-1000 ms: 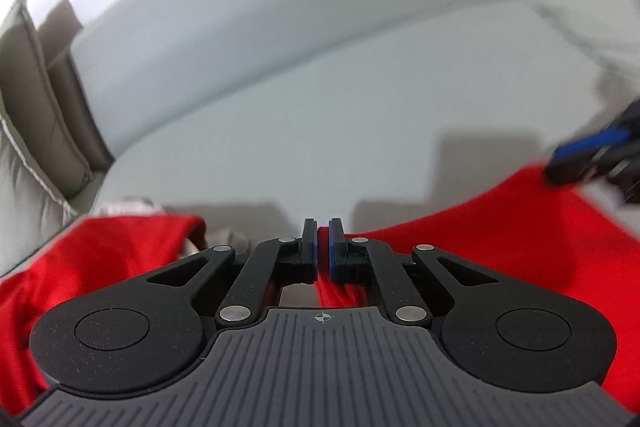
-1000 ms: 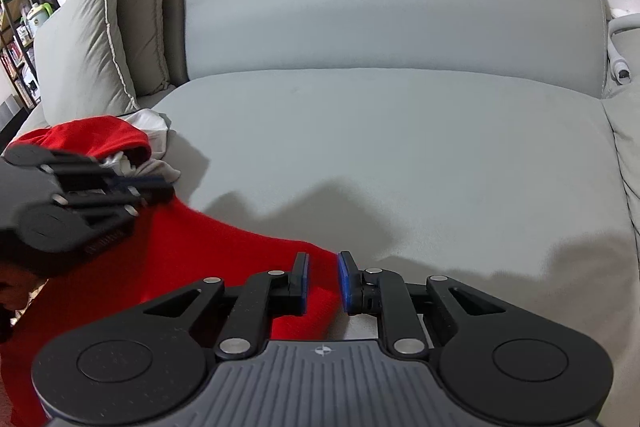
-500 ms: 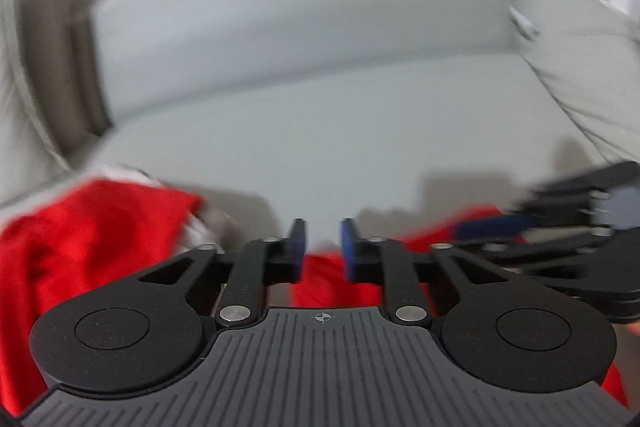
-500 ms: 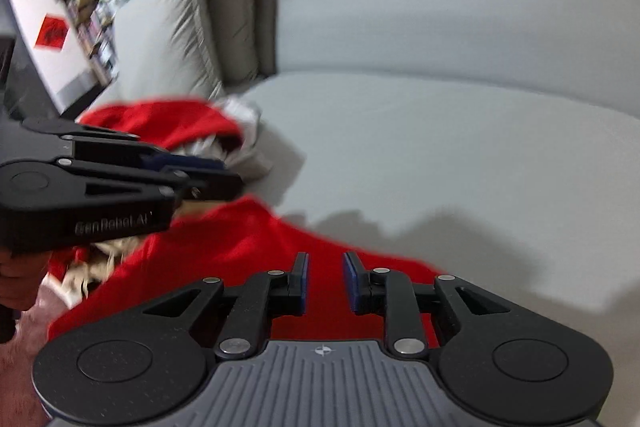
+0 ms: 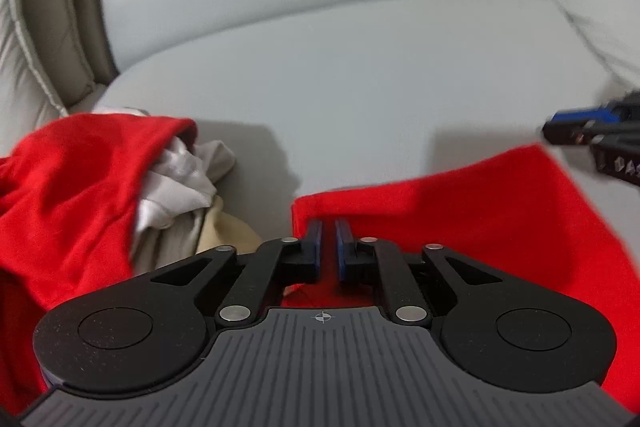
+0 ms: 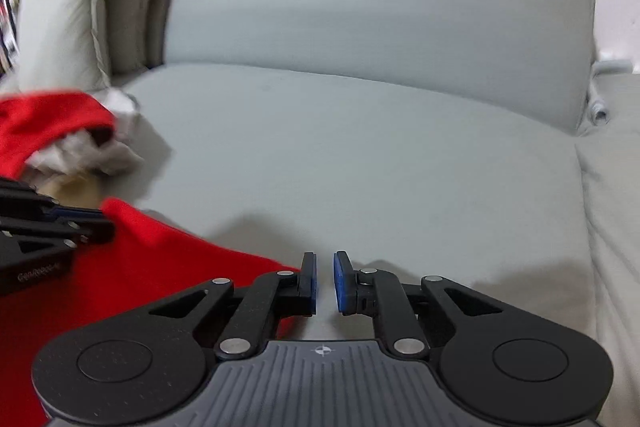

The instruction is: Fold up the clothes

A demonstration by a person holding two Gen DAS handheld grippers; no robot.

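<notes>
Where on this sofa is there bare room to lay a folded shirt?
The grey seat cushion is bare from the backrest down to the flat red garment. The left end is crowded by a heap of clothes beside the pillows.

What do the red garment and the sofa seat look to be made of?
Red garment: looks like a soft matte knit, perhaps cotton jersey; it lies flat with a limp edge and no sheen. Sofa seat: pale grey upholstery, smooth and matte, probably a tight woven fabric; the blur hides any weave.
</notes>
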